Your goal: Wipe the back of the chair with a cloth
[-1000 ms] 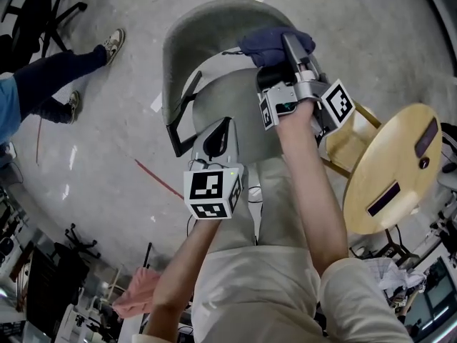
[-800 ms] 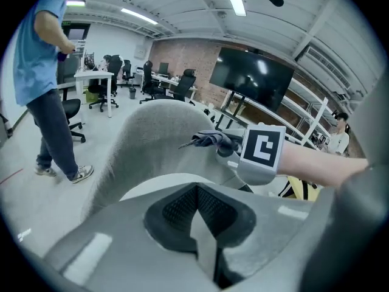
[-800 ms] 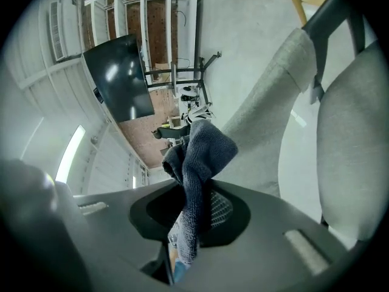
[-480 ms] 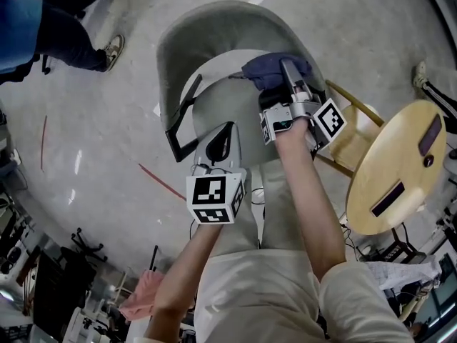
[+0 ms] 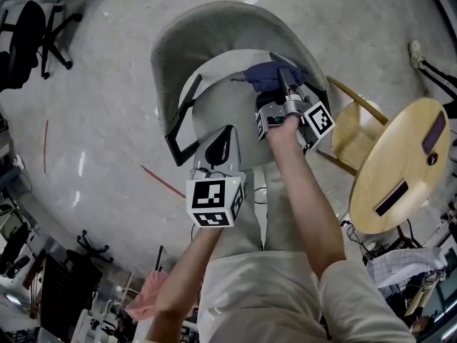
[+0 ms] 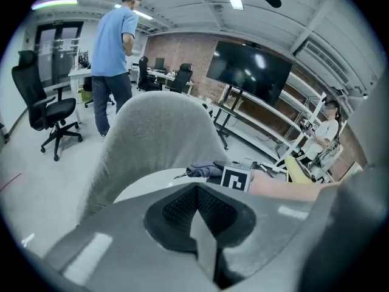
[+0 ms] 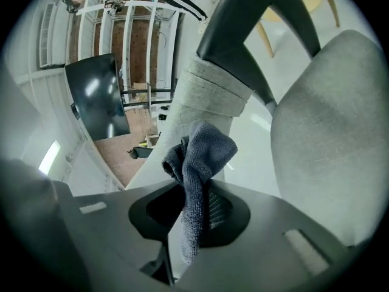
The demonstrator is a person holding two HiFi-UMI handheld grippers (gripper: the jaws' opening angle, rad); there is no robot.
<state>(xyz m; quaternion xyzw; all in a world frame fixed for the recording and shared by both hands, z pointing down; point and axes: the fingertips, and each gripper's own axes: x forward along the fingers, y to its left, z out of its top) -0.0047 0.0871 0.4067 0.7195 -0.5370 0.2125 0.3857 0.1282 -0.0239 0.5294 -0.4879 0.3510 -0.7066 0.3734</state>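
1. My right gripper (image 7: 191,218) is clenched on the cloth (image 7: 199,154). The dark blue fabric runs down between the jaws, and its bunched free end stands up past the tips.
2. Just beyond that bunched end is a grey padded edge of the chair (image 7: 209,96). The cloth covers the spot where they might meet, so I cannot tell whether they touch.
3. In the head view the right gripper sits inside the curve of the chair's back, with the cloth just ahead of it. The jaw tips are buried under the fabric and the gripper body.
4. My left gripper (image 6: 203,230) is closed on nothing — its pads meet in a plain seam.
5. In the head view the left gripper is only a dark shape over the seat, on the near side of the right one. Its marker cube (image 5: 214,200) hides much of it.
6. Ahead of the left jaws the chair's back rises. Only a sliver of cloth shows beside the right gripper's cube, and my own gripper body cuts off the rest.
7. To the right of the right gripper is a round wooden table (image 5: 400,170). It overlaps a wooden chair (image 5: 350,134) — I can make out little of that one.
8. Far ahead of the left gripper stands a person in a blue shirt (image 6: 114,47).
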